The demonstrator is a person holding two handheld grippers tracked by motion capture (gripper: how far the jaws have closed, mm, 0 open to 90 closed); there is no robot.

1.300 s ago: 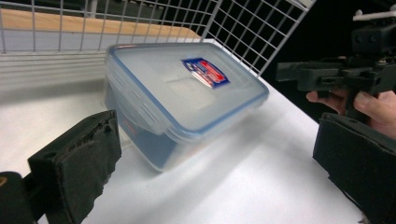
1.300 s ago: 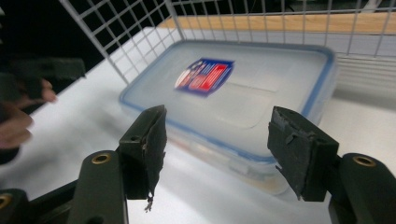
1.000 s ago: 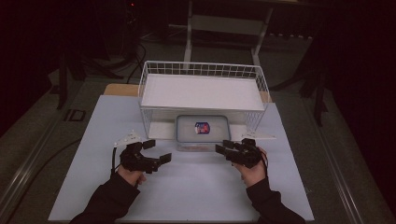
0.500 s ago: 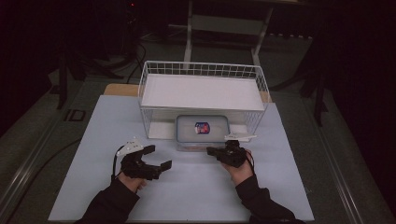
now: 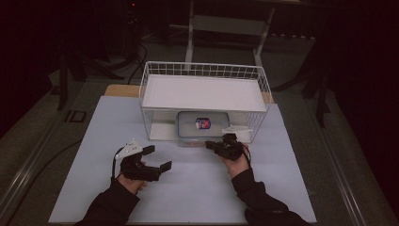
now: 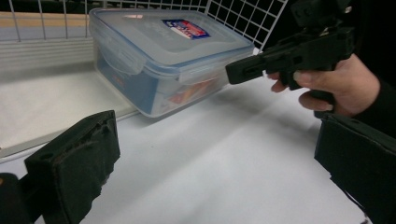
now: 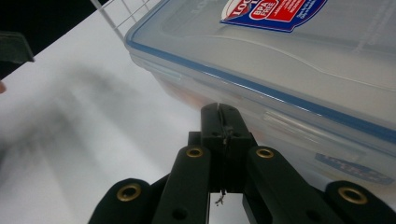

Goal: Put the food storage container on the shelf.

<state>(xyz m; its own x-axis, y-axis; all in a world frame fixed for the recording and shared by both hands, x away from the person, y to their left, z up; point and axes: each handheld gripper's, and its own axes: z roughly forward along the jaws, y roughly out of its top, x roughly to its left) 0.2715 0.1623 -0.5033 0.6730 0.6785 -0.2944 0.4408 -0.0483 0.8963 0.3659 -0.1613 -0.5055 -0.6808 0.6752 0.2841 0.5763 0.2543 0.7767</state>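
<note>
A clear plastic container (image 5: 202, 125) with a blue-sealed lid and a red-and-blue label lies under the white wire rack (image 5: 203, 70). My right gripper (image 5: 210, 145) is shut with nothing between its jaws. In the right gripper view, the right gripper (image 7: 219, 111) has its tip against the container (image 7: 289, 60) just below the lid's rim. The left gripper view shows the same tip (image 6: 236, 73) at the front latch of the container (image 6: 168, 51). My left gripper (image 5: 157, 158) rests open on the white table, left of the container and apart from it.
The wire rack carries a white board (image 5: 202, 92) on top, and its wire side (image 6: 243, 14) stands close behind the container. The white tabletop (image 5: 197, 188) spreads out in front. Dark floor and a stand's legs (image 5: 190, 28) lie beyond.
My right hand has moved left and forward, bringing its gripper up to the container's front edge. The left gripper has stayed where it was.
</note>
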